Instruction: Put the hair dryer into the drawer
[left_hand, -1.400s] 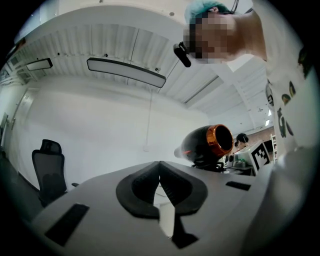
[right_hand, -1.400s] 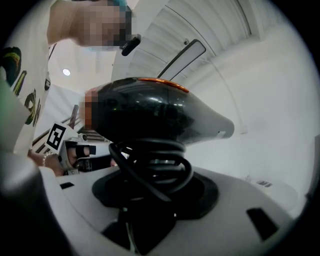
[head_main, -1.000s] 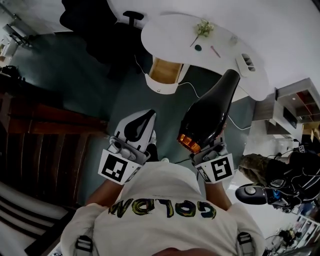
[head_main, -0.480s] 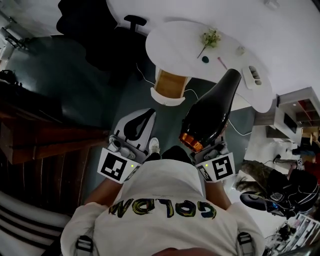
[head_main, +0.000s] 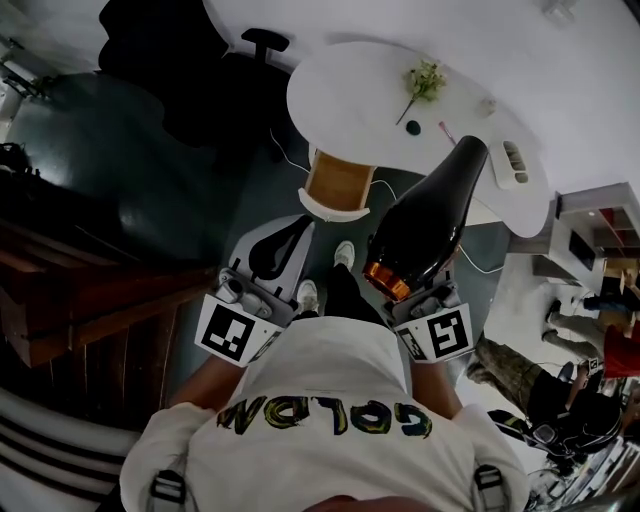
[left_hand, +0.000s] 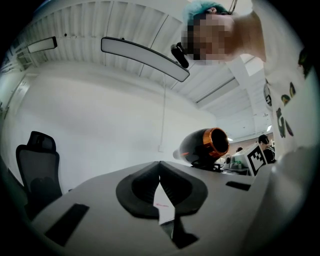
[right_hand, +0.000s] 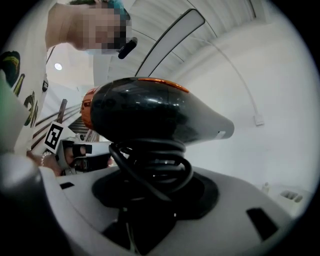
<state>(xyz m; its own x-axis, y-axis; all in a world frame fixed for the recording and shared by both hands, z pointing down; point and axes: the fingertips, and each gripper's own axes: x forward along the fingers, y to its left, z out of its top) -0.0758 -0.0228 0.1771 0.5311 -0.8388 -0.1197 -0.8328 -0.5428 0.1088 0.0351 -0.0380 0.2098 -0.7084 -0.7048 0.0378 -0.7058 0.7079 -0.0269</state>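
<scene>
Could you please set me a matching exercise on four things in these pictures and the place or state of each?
Things:
1 hair dryer
2 drawer
3 left gripper
4 flower sprig

Place or state:
A open, at the edge of the desk
B fingers together, nothing between them
C lying on the desk top
D held by the right gripper

Pairs: 1-D, 2-A, 3-B, 4-C

Black hair dryer (head_main: 425, 225) (orange-rimmed), white table (head_main: 340, 78).
</scene>
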